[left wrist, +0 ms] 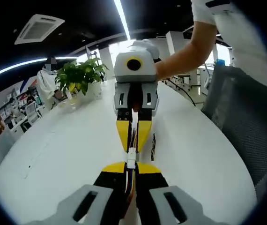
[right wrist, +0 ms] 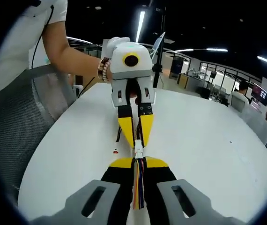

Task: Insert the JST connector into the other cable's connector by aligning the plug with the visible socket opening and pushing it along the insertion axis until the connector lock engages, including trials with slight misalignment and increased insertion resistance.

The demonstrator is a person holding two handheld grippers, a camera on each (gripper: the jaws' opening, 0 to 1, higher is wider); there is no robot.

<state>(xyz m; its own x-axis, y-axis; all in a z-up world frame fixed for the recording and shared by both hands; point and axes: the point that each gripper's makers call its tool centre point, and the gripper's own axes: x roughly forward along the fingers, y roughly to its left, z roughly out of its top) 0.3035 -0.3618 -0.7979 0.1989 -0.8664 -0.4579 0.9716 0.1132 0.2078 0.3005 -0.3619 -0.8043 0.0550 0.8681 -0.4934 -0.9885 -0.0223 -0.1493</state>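
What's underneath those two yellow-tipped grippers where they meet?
Under the left gripper and right gripper, each clamping a cable, lies the bare white table. A small dark piece lies beside them; the spot directly beneath is covered.

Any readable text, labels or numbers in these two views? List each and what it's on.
None readable.
White connector pair held between the yellow-tipped grippers: no marking visible.
Wall display screen in the background, right gripper view: too small and blurred to read.
White table: bare of print.
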